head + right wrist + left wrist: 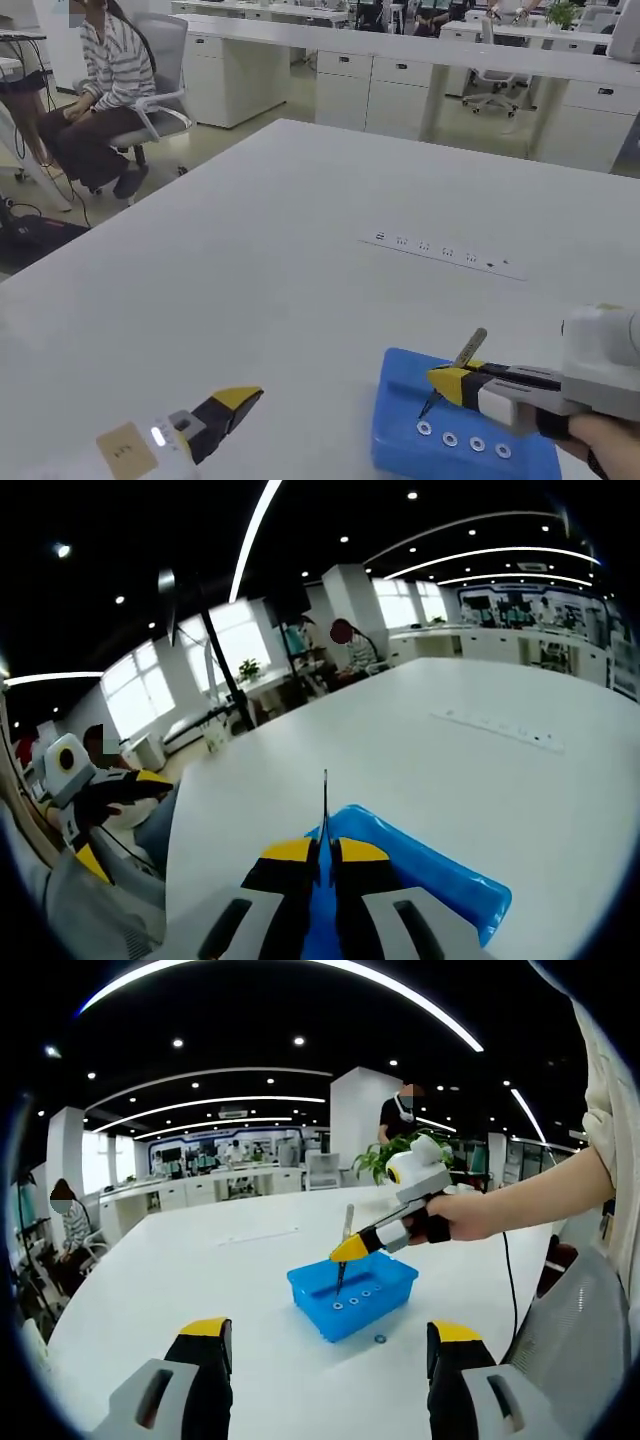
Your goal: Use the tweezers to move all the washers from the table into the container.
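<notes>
Two claws were up close. The left claw (330, 1330) sat low over the white surface (300, 230), jaws wide apart with nothing between them. The right claw (447, 384) was clamped on the tweezers (469, 349). In the right gripper view its jaws were pressed together with the thin tip poking out between them. The tweezers were slanted, tips down inside the blue container (398, 368). Couldn't tell whether the tips held anything.

Four washers (449, 439) lay in a row on the container floor, close to the tips. One loose washer (379, 1339) lay on the surface just beside the container's near wall in the left gripper view.

Farther out, a socket strip (445, 252) was set into the surface. Beyond the surface's edge, a person (100, 90) sat in a grey chair (165, 70), with white desks (400, 80) behind.
</notes>
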### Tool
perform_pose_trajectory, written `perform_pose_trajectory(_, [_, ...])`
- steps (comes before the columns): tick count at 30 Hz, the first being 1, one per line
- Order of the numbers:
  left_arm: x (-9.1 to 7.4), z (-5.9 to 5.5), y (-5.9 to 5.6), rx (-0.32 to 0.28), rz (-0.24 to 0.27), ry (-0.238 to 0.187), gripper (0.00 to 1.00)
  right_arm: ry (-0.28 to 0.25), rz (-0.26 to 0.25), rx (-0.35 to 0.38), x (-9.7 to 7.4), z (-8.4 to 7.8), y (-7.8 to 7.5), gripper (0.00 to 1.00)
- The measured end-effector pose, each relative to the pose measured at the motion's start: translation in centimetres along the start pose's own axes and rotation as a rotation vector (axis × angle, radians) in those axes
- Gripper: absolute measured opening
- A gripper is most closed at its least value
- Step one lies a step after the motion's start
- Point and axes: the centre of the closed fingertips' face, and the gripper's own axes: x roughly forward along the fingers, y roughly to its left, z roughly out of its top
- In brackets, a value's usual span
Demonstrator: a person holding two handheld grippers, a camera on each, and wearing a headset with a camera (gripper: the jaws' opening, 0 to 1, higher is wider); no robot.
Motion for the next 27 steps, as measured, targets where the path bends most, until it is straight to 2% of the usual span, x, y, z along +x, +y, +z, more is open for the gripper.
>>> perform_pose_trajectory(8, [0.0, 0.0, 0.0, 0.002, -0.001, 0.004, 0.81, -0.060, 0.030, 0.013, -1.4, 1.3, 2.1, 0.04])
perform_pose_trajectory(13, [0.0, -0.1, -0.1, 0.005, -0.006, 0.008, 0.81, -0.081, 0.049, 0.037, -2.1, 1.3, 3.2, 0.04])
perform_pose_trajectory(23, [0.0, -0.1, -0.1, 0.010, -0.009, 0.011, 0.81, -0.065, 0.073, 0.076, -3.0, -0.6, 4.5, 0.04])
perform_pose_trajectory(27, [0.1, -0.1, -0.2, 0.013, -0.013, 0.016, 0.81, -0.049, 0.067, 0.085, -3.1, -1.6, 4.5, 0.04])
